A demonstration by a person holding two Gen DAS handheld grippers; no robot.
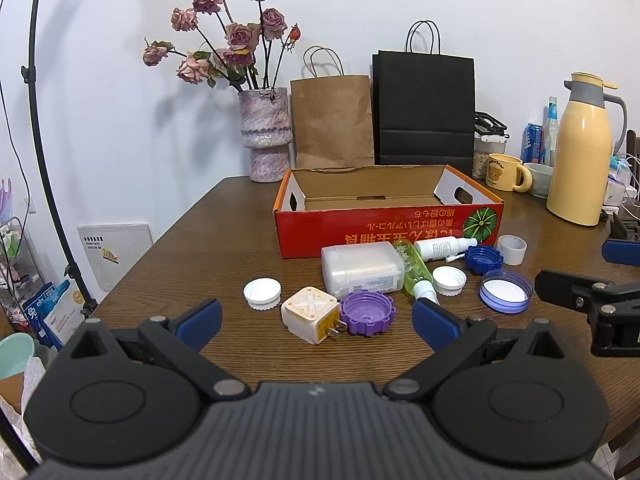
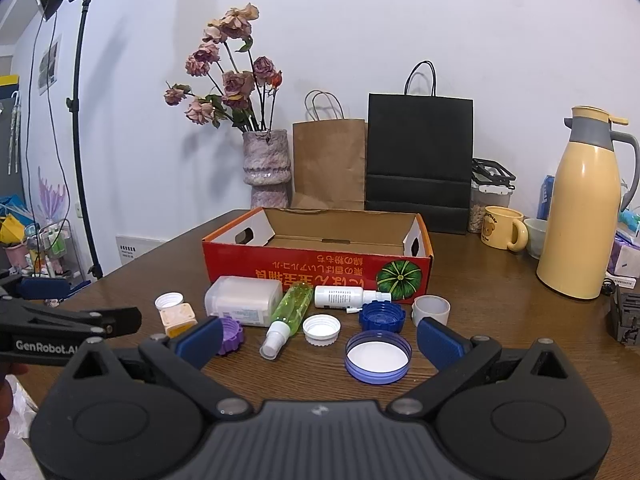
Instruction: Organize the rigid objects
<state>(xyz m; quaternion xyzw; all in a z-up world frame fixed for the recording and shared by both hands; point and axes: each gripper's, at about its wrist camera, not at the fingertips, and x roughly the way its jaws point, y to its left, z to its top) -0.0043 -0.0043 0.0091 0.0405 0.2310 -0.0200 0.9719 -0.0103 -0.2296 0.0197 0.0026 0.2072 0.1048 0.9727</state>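
On the surface | caps, bottles before red box | left claw released | right claw released, both empty

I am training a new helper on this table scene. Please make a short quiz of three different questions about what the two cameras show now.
1. True or false: the red cardboard box already holds some lids.
2. Which lies beside the purple lid? A) charger plug B) yellow mug C) thermos jug
3. Fill in: the green spray bottle lies on its ____.

Key: 1 false, its visible inside looks empty. 2 A. 3 side. Both the left gripper and right gripper are open.
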